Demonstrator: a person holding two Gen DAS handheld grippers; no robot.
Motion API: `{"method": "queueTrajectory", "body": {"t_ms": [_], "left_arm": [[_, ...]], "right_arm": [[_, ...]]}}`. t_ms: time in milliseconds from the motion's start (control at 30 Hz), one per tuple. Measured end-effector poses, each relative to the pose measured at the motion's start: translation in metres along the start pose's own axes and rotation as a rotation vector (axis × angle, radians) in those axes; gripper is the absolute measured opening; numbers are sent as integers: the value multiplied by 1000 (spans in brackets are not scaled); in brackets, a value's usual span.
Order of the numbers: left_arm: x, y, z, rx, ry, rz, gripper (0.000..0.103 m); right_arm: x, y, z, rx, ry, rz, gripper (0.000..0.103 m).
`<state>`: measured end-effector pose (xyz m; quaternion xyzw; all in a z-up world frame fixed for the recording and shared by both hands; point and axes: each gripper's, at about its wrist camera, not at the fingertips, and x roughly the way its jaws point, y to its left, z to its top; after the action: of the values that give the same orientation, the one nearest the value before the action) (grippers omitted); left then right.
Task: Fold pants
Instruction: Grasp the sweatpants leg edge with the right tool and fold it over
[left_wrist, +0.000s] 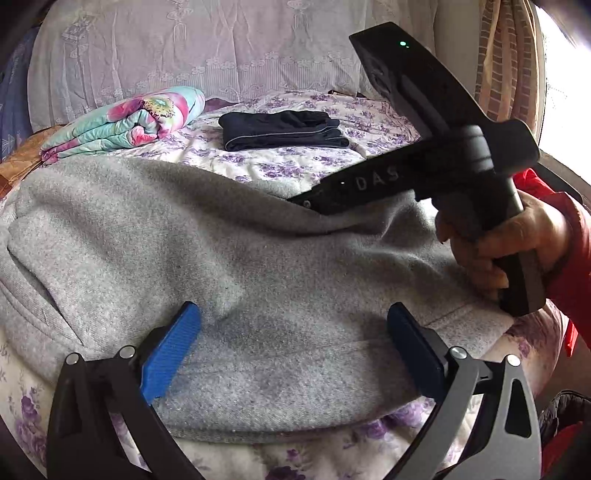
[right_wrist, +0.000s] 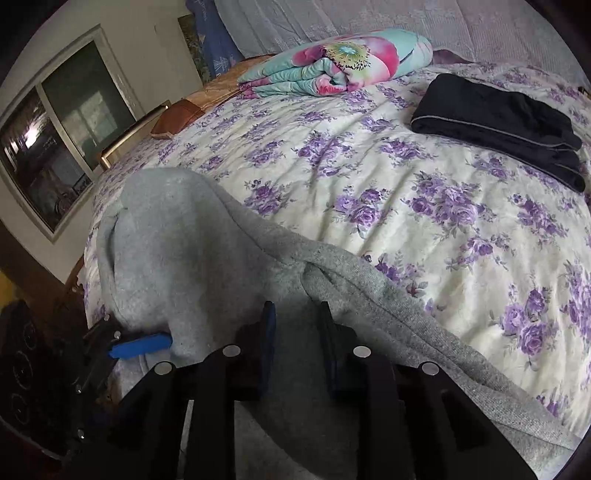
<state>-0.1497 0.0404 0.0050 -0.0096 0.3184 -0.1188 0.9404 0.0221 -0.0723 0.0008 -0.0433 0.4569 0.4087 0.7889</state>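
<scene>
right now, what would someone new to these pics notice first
The big grey pants sprawl across the near side of the floral bed, with the right gripper closed on a bunched fold of them. Farther back lie folded black pants and a bright flowered quilt.

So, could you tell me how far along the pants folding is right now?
Done: one dark folded garment lies on the floral bedspread. In hand: the right gripper has closed on a fold of the grey fleece pants; the left gripper straddles them, open. Left: these pants are still bunched, not yet folded flat.
</scene>
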Motion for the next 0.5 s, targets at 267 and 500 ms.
{"method": "queueTrajectory", "body": {"t_ms": [267, 500], "left_arm": [[1, 2, 1, 2, 0, 3, 98], [0, 3, 0, 1, -3, 4, 98]], "right_arm": [[29, -6, 19, 120, 6, 90, 46], [-10, -15, 52, 103, -165, -12, 3]]}}
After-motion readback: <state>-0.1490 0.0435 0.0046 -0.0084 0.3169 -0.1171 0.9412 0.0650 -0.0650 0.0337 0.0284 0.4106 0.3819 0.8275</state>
